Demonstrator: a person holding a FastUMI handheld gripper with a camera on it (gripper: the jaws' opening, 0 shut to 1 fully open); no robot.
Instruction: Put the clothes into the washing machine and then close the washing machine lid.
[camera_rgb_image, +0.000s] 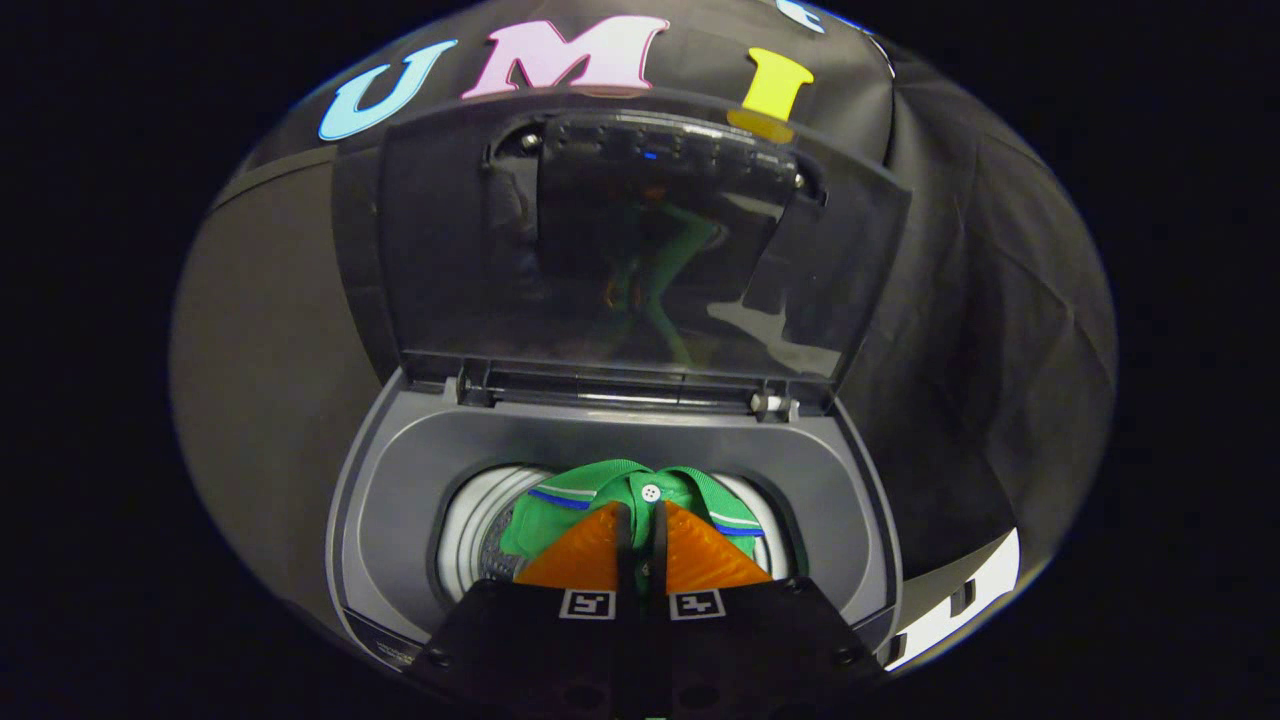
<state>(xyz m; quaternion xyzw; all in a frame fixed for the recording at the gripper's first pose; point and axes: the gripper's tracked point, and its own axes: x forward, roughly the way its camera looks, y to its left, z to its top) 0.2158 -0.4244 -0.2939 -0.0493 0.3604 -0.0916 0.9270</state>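
A grey top-loading washing machine (400, 480) stands below me with its tinted lid (640, 260) raised upright behind the opening. Its pale drum (475, 520) shows inside the round mouth. A green shirt (640, 485) with a white button and blue-white collar trim hangs over the drum mouth. My gripper (640, 520) is shut on the shirt, the fabric pinched between the two fingers, just above the drum.
Black cloth walls surround the machine on every side. The lid's hinge bar (620, 395) runs along the back of the machine's top. The upright lid reflects the green shirt.
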